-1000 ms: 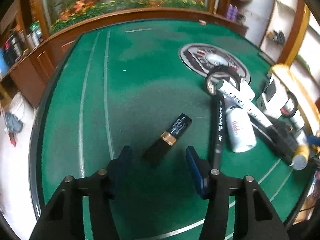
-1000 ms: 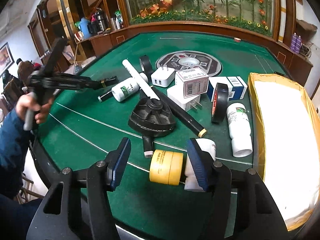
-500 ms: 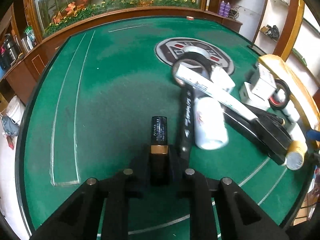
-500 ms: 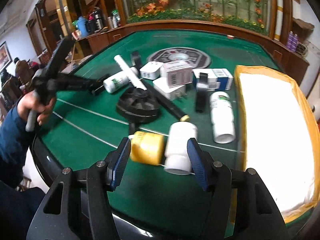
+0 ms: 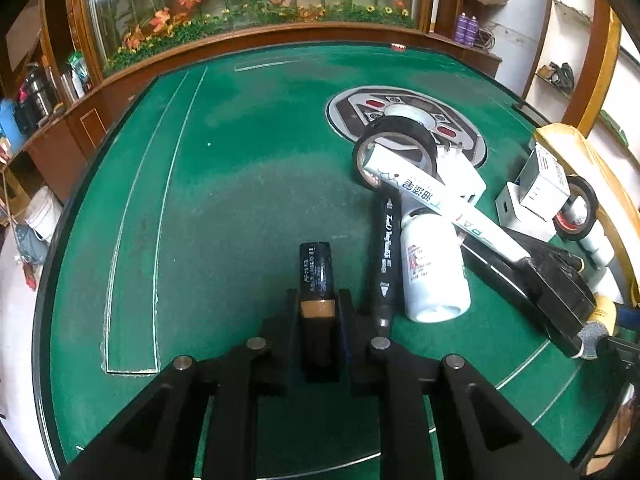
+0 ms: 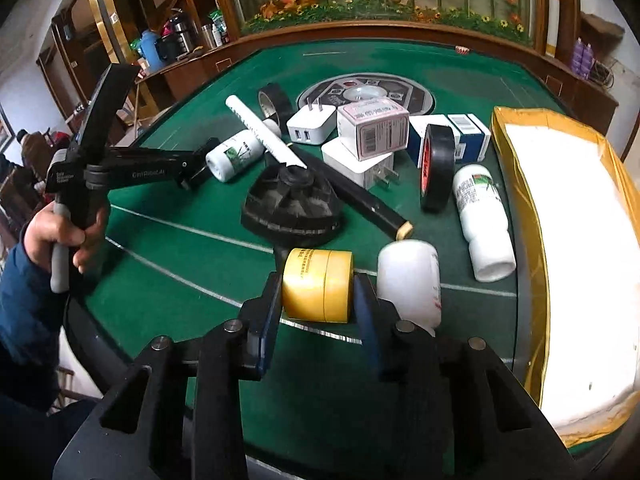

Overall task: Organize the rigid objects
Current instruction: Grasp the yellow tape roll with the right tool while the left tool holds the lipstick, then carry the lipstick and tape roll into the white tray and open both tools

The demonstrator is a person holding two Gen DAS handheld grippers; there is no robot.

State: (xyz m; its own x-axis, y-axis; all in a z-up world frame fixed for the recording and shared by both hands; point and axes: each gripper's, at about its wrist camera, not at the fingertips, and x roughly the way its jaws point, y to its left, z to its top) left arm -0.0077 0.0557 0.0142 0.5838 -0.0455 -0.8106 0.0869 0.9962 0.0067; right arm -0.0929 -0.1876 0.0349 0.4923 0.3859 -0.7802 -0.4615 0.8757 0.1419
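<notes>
Black and copper, the battery (image 5: 316,280) sits clamped in my left jaws (image 5: 319,312), its long axis pointing away from me, low over the green worktop (image 5: 240,184) near its front edge. It is stiff, dense and smooth, so I grip at the band. My right jaws (image 6: 318,300) have just been closing and now touch the light, rigid yellow tape roll (image 6: 318,285) on both flat faces, its axis running left-right
</notes>
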